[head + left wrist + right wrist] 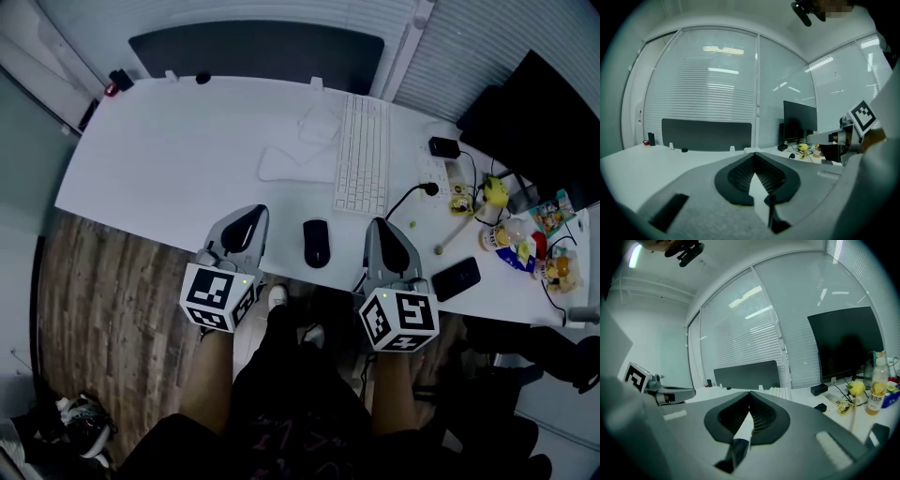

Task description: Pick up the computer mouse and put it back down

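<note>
Black computer mouse [317, 243] on white table [178, 159], between left tool [249, 214] and right tool [377, 225], both tools closed and empty, white keyboard [363, 155] just beyond

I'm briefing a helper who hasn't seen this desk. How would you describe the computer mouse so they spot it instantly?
On the white desk, find the white keyboard; just nearer the front edge than it, between the left gripper and the right gripper, lies the mouse. It is a small black oval, unlike the flat rectangular phone further right.
</note>
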Motion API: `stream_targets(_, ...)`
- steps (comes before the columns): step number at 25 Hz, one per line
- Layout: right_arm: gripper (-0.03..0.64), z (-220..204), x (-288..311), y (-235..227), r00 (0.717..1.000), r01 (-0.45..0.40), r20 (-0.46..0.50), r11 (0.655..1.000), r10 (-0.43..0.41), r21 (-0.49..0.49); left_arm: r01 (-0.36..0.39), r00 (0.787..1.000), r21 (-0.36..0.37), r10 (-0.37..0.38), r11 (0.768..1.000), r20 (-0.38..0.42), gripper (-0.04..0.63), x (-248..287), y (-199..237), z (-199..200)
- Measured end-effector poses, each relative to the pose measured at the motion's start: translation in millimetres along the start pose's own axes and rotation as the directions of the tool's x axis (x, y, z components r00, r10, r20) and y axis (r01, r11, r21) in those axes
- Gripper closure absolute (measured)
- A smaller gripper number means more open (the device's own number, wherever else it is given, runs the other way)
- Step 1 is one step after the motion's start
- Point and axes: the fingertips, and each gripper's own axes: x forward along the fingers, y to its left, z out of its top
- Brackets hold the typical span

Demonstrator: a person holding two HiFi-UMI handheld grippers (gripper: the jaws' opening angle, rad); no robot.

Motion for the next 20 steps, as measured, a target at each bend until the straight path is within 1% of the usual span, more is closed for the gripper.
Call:
stream_targets(7, 0.612, -28, 23, 3, 0.998, 0.002, -0.063, 1.000, -0.002, 0.011, 0.001, 0.999, -0.035, -0.002, 0.999, -0.050, 0.594, 16, 16, -27)
stream_targets(12, 0.612, -48, 38, 5, 0.994, -0.001, -0.113, 1.000, 0.003, 0.011, -0.009, 0.995, -0.057, 0.003, 0.998, -0.100, 0.594, 24, 25, -49)
stream_targets(16, 0.601, -70, 46, 10, 0.987, -0.015, -0.157, 1.000, 0.018, 0.020, -0.032, 0.991, -0.091, 0.020, 0.995, -0.131, 0.594, 24, 32, -71)
stream_targets(20, 0.598, -92, 51, 14, 0.979, -0.019, -0.204, 0.999, 0.026, 0.035, -0.035, 0.986, -0.107, 0.017, 0.994, -0.168, 0.594, 25, 33, -89)
